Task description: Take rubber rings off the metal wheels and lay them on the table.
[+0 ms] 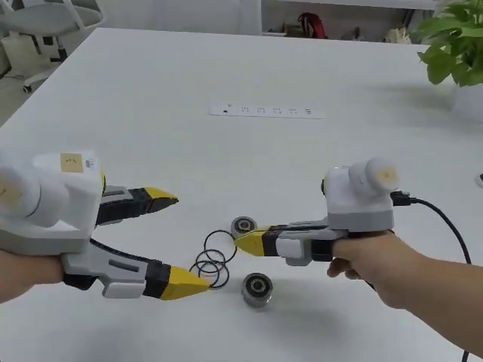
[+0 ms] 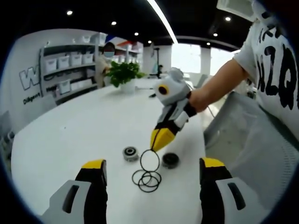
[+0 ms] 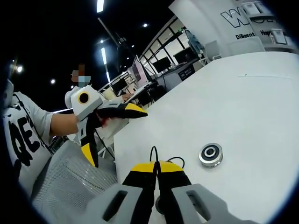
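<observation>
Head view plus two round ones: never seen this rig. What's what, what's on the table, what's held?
There is no robot here: a person holds a two-jaw gripper in each hand. The head view comes from a headset camera looking down at the table. Each round picture comes from a fisheye camera riding on one gripper and looking along its own yellow-tipped jaws, so it also catches the other gripper. The left gripper is open and holds nothing. The right gripper is shut on a thin black ring. On the table lie a small pile of loose rings and two metal wheels, one just beyond the right gripper's tip and one nearer the person.
</observation>
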`<act>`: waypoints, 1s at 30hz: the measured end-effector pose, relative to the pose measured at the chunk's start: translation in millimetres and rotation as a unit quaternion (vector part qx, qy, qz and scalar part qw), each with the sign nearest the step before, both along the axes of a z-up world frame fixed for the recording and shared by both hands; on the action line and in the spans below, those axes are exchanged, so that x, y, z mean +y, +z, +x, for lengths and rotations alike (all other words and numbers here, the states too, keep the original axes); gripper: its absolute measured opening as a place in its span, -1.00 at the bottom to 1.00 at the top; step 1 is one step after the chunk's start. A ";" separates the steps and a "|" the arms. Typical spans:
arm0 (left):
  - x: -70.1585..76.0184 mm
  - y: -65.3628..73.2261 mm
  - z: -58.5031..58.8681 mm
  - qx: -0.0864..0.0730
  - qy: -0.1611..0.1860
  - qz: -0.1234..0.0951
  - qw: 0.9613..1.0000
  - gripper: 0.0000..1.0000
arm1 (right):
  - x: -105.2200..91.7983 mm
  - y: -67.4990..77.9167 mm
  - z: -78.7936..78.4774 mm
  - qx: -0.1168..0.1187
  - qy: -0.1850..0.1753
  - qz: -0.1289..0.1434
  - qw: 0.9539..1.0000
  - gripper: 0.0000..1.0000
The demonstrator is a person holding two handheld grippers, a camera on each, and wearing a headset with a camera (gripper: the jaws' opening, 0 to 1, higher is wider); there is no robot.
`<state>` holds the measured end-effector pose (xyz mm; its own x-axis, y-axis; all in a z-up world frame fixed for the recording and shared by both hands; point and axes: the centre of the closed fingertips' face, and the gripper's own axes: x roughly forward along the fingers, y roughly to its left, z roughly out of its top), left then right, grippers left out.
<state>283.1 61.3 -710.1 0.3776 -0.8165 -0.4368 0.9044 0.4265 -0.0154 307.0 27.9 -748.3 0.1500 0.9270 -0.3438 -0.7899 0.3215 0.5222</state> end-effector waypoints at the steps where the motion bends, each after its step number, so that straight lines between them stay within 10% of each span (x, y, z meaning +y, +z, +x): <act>1: 0.2 0.2 -0.1 0.000 0.000 0.000 1.000 0.65 | 0.6 -1.0 -0.7 0.000 0.001 0.000 1.000 -1.00; 30: 12.8 -7.7 -9.8 0.008 0.011 0.005 1.000 0.70 | 17.6 -43.3 -33.2 -0.022 0.079 -0.095 0.992 -1.00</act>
